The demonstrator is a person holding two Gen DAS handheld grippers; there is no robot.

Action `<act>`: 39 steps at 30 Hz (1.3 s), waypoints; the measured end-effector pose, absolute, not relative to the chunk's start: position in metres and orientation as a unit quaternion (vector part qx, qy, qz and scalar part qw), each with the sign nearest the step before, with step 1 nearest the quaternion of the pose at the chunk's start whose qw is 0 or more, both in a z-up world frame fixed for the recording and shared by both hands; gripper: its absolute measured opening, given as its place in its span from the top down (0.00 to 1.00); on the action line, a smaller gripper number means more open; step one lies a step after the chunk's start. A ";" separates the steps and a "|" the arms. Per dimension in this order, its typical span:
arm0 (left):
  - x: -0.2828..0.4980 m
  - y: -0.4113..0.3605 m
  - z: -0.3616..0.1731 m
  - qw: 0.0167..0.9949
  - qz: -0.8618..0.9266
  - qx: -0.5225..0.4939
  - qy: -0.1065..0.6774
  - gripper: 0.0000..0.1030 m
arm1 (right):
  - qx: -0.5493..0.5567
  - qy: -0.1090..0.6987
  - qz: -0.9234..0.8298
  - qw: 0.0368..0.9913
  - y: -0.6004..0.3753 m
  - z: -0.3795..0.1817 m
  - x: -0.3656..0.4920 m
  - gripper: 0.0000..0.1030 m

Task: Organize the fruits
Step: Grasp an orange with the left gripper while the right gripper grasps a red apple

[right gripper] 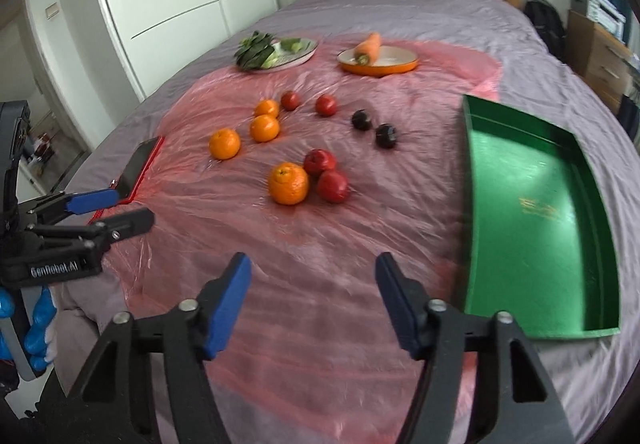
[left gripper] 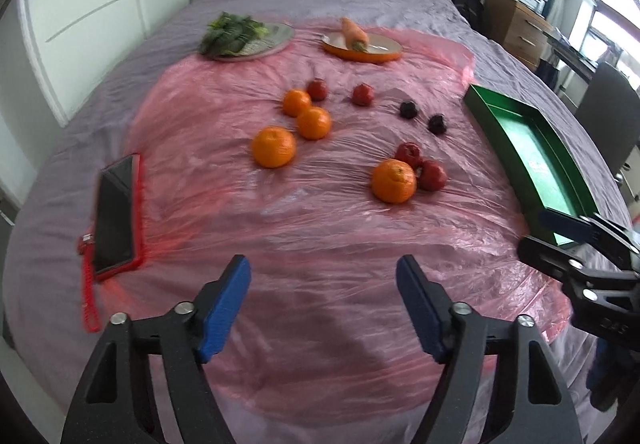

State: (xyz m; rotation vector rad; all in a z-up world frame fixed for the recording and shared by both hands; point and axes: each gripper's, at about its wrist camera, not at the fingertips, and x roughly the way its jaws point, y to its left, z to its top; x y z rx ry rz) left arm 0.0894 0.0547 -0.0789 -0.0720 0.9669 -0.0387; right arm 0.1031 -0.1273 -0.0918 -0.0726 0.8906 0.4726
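Orange fruit (right gripper: 288, 183) beyond right gripper (right gripper: 314, 302)

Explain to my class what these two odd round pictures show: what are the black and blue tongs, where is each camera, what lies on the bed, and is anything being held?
Each picture comes from a wide-angle camera mounted on a hand-held gripper, looking forward along its two blue-padded fingers. A person holds one in each hand. The left gripper fills the bottom of its own view; the right gripper does the same in the other. Both stand open and hold nothing. On a bed covered by a pink plastic sheet lie four oranges, four red fruits and two dark fruits. Beside them sits an empty green tray. Further back, one plate holds leafy greens, another a carrot. A phone lies at the sheet's left edge.
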 end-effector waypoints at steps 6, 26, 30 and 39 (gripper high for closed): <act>0.122 0.036 -0.091 0.878 -0.061 -0.028 0.475 0.44 | -0.045 0.451 0.252 0.855 -0.113 -0.109 0.144 0.25; 0.190 -0.004 -0.125 0.855 -0.144 0.058 0.495 0.53 | -0.137 0.514 0.312 0.787 -0.085 -0.150 0.232 0.42; 0.197 -0.005 -0.130 0.849 -0.155 0.069 0.501 0.54 | -0.148 0.520 0.325 0.776 -0.079 -0.155 0.239 0.44; 0.210 -0.013 -0.141 0.840 -0.170 0.089 0.508 0.56 | -0.145 0.543 0.352 0.748 -0.074 -0.166 0.254 0.50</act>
